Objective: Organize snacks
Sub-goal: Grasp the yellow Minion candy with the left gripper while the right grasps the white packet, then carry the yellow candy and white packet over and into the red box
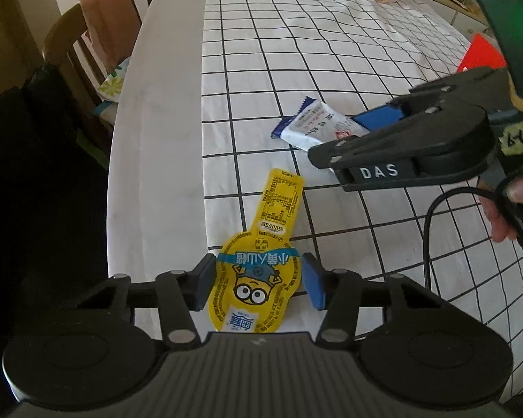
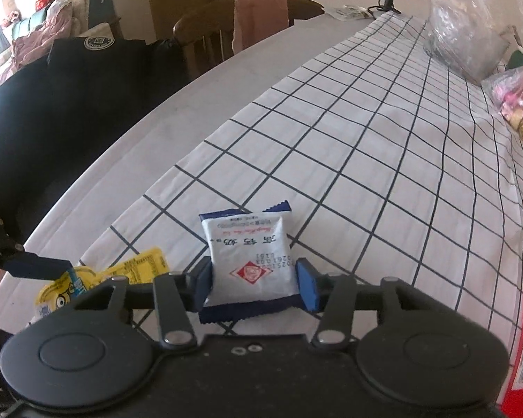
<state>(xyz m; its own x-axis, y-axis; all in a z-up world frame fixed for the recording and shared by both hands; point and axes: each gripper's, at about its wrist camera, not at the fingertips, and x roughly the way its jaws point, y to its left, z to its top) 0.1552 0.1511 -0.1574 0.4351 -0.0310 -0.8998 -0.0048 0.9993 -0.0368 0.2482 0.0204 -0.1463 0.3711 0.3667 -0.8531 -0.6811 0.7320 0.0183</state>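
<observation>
Left gripper [image 1: 258, 285] fingers [image 1: 203, 287] clamped on both sides of the yellow minion snack pouch [image 1: 261, 264], pouch lying flat on the checked cloth [image 1: 296, 52] near the surface's bare edge. Right gripper [image 2: 254, 284] fingers [image 2: 307, 289] closed against the white-and-blue snack packet [image 2: 249, 261], packet resting on the cloth just beyond the pouch. Red box [image 2: 521, 348] at right edge, plastic bags [image 2: 465, 45] at far end, wooden chair [image 1: 97, 45] beside the surface
</observation>
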